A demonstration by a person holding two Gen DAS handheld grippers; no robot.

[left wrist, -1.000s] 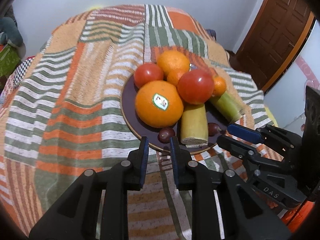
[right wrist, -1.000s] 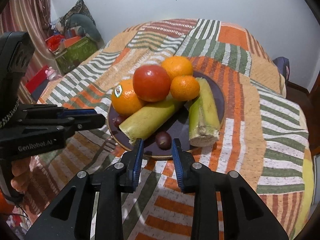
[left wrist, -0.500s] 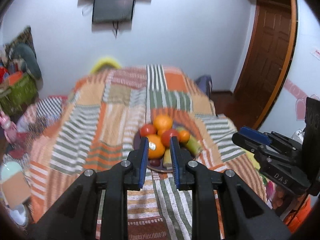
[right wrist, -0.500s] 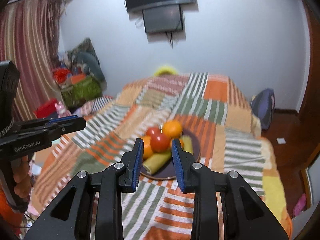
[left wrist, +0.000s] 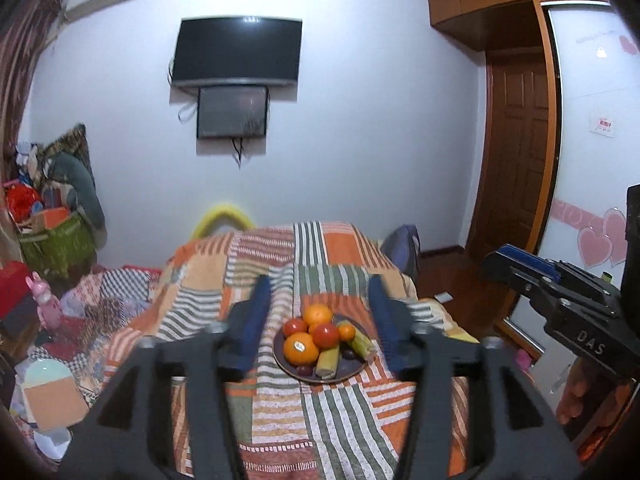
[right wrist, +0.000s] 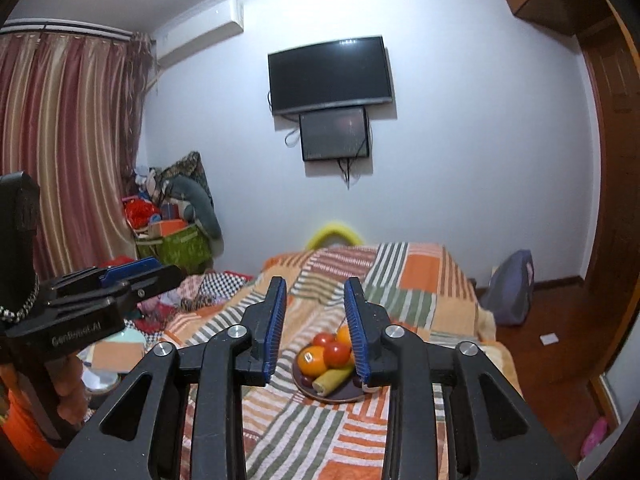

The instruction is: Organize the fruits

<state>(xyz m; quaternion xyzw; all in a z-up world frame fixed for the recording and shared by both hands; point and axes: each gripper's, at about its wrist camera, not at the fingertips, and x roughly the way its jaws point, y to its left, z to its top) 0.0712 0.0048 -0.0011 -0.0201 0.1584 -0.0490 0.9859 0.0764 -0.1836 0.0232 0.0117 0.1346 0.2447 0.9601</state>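
A dark round plate [left wrist: 352, 370] sits on the striped bedspread [left wrist: 320, 420], piled with oranges [left wrist: 301, 348], tomatoes [left wrist: 325, 334], green-yellow stalks [left wrist: 328, 361] and small dark fruits. It also shows in the right wrist view [right wrist: 347, 393]. My left gripper [left wrist: 319, 322] is open wide and empty, held high and well back from the plate. My right gripper [right wrist: 315, 326] is open and empty, also far back. Each gripper shows from the side in the other's view.
The bed fills the middle of the room. A cluttered pile and a green basket [right wrist: 176, 246] stand at the left by a curtain. A television [left wrist: 236, 54] hangs on the far wall. A wooden door [left wrist: 520, 152] is at the right. A grey bag [right wrist: 512, 288] sits on the floor.
Both grippers have pulled far back and up from the plate, so the whole room shows. Both jaws have opened from nearly closed, the left widest. The fruit has not moved.
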